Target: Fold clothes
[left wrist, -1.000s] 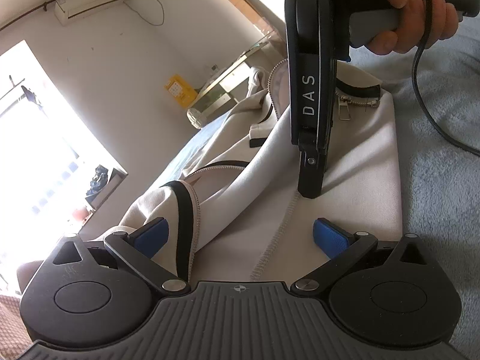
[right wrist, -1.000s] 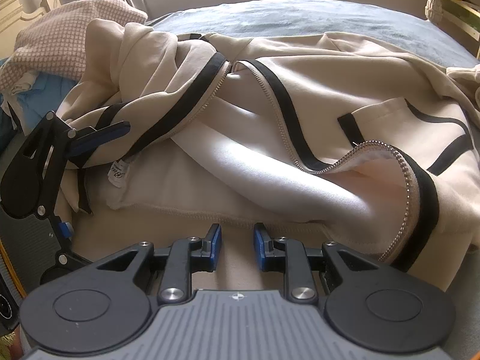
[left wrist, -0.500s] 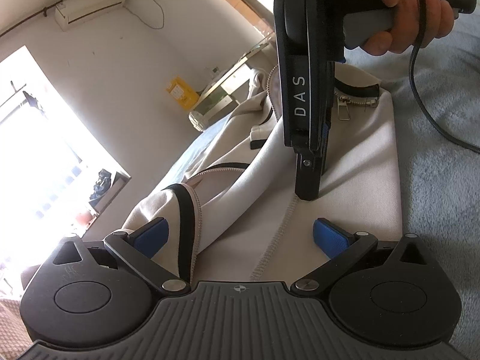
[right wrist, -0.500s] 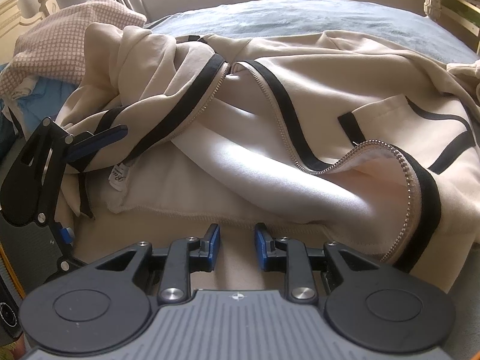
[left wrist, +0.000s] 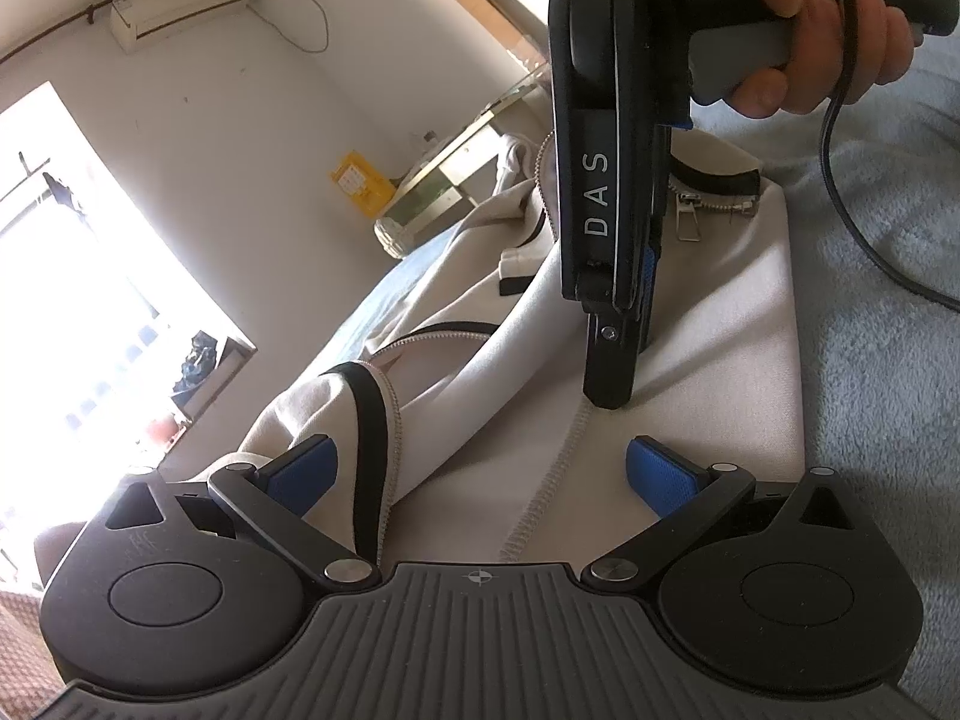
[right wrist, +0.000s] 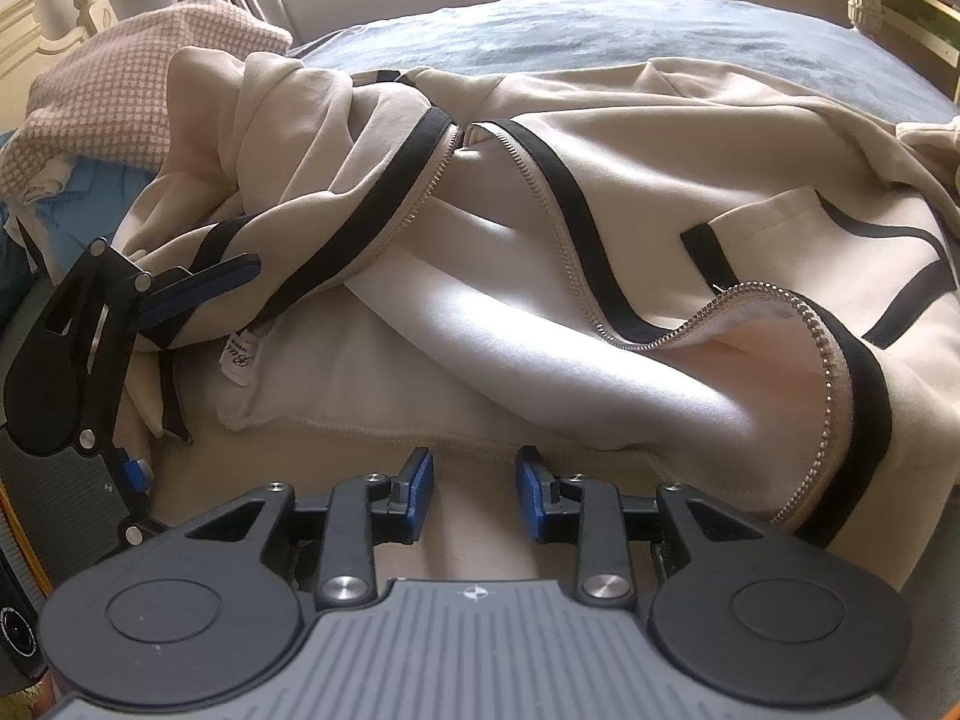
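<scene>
Both pairs of jaws stand apart: your right gripper has its blue pads a modest gap apart and its jaws are opening, with only flat cream fabric showing in the gap and nothing pinched, while your left gripper is spread wide with its blue pads well clear of each other, a fold of the garment lying between them but not pressed. You have the cream zip-up jacket with black trim bands and a silver metal zipper lying across the grey-blue fleecy bed cover, its front open and one sleeve laid slanting over the body. Your right gripper points steeply down with its fingertips on the jacket's lower panel, just beside a stitched seam that runs toward your left gripper. Your right hand wraps the grey handle, a black cable trailing over the cover. From the right wrist view, your left gripper sits at the jacket's edge near a white care label, and a pink checked cloth is heaped behind
</scene>
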`<state>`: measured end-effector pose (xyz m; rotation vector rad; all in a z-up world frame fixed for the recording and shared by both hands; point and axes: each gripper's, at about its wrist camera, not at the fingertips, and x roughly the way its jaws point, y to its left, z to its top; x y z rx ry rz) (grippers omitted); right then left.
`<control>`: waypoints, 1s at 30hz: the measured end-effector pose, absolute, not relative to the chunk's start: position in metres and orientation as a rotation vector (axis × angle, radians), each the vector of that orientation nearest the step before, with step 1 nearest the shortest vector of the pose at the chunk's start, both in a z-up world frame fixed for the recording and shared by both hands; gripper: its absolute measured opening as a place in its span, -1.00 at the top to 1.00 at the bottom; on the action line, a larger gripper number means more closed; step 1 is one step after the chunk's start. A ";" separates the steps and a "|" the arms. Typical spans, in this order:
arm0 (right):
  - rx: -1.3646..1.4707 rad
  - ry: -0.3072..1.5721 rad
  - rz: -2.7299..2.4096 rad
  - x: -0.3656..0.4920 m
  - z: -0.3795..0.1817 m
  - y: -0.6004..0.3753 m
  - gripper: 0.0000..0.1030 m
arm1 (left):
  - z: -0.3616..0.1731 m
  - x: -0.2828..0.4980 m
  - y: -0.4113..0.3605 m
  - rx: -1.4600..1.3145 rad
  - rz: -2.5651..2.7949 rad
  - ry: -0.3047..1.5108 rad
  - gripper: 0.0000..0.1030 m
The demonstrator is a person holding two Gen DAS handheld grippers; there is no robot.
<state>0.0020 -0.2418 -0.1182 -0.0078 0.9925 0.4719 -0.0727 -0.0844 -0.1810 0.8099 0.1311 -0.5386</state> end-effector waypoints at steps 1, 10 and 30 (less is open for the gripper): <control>-0.010 0.992 0.472 0.002 -0.118 -0.241 0.32 | -0.181 -0.072 -0.084 0.809 -0.539 0.132 -1.00; -0.026 0.995 0.470 0.004 -0.118 -0.236 0.22 | -0.180 -0.069 -0.083 0.793 -0.549 0.150 -1.00; 0.001 0.993 0.448 0.011 -0.109 -0.241 0.21 | -0.161 -0.041 -0.078 0.595 -0.595 0.436 -1.00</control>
